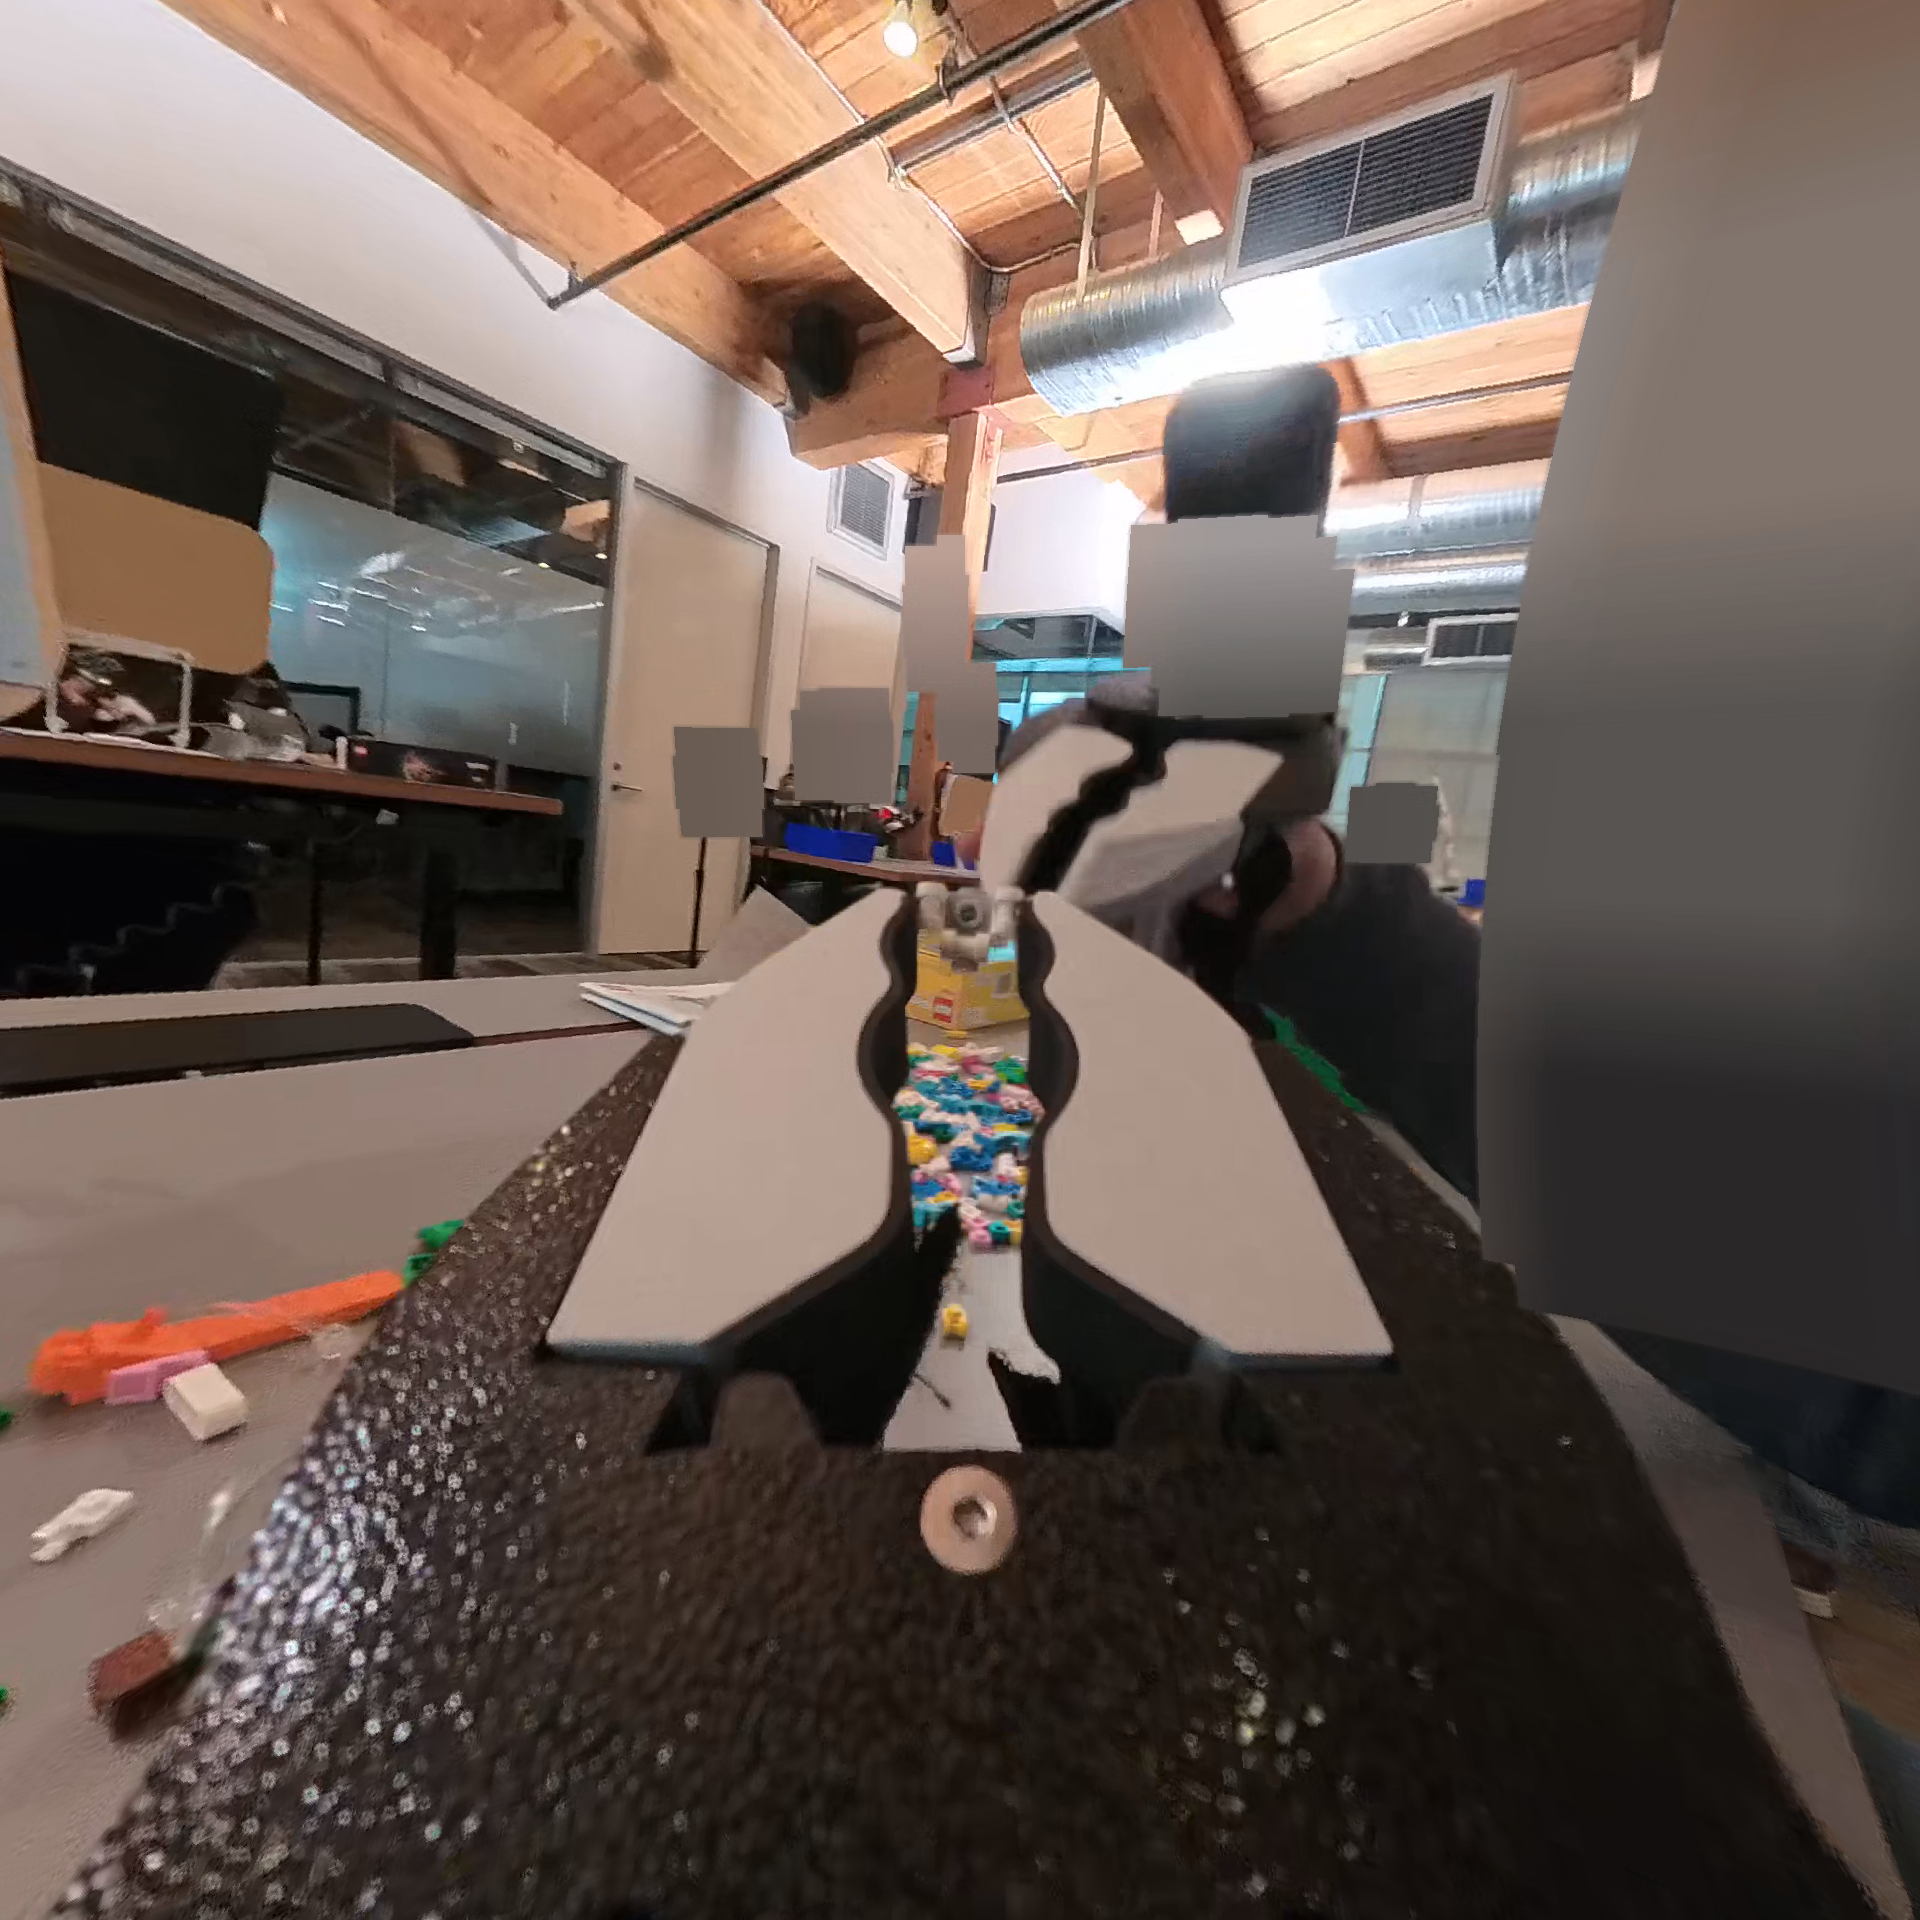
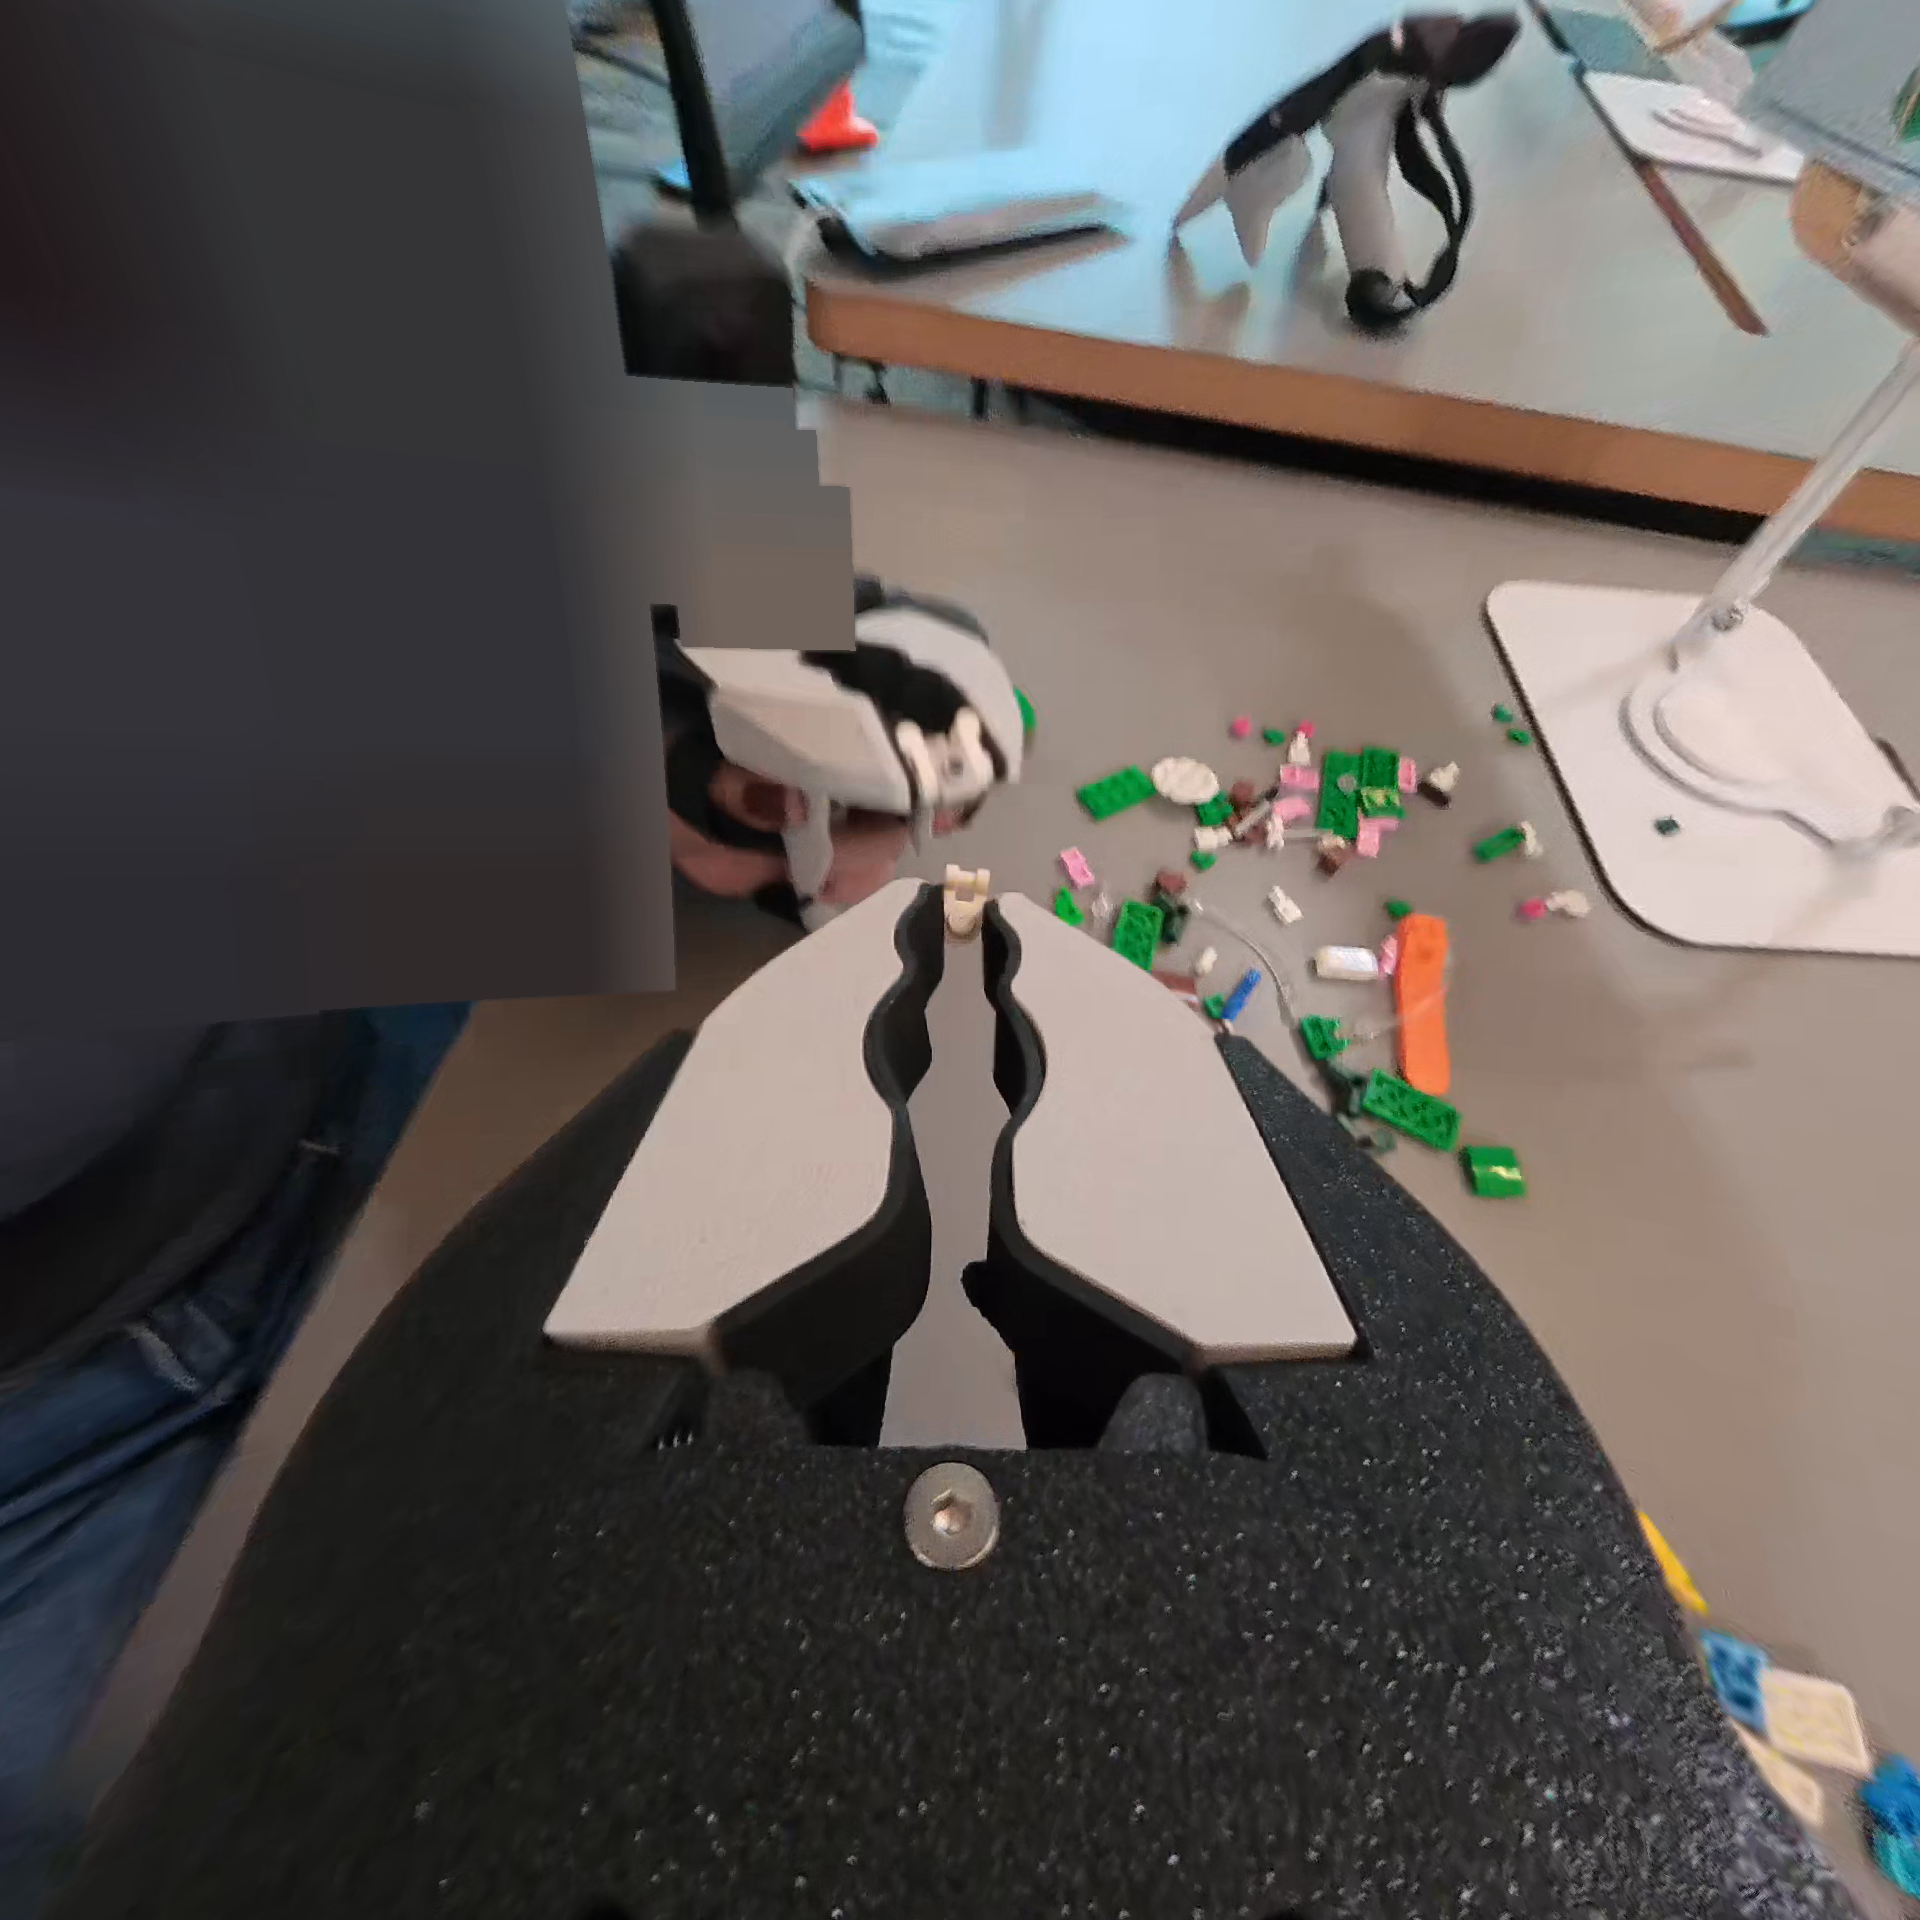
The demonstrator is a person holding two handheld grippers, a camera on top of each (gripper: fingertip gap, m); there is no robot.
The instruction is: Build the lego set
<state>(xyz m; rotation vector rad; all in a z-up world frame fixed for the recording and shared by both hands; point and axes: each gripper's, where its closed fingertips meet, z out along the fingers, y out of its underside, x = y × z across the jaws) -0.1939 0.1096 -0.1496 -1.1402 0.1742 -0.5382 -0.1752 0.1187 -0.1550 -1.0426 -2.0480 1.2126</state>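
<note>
- Left gripper (image 1: 964, 914) — clamped on a small grey-white assembly (image 1: 964, 920); held above the table (image 1: 260, 1164).
- Right gripper (image 2: 966, 914) — pinching a cream clip piece (image 2: 964, 902).
- Loose bricks (image 2: 1340, 800) strewn about; build seemingly early, most unassembled.

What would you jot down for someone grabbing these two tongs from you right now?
Left tongs: shut on a small grey-and-white assembly, held up in the air.
Right tongs: shut on a small cream clip piece, also held up.
Loose parts: green, pink and white pieces scattered on the grey table, with an orange piece and a second colourful pile.
Done: only that small assembly.
Left: probably joining the two held parts, then nearly all the build.
</note>
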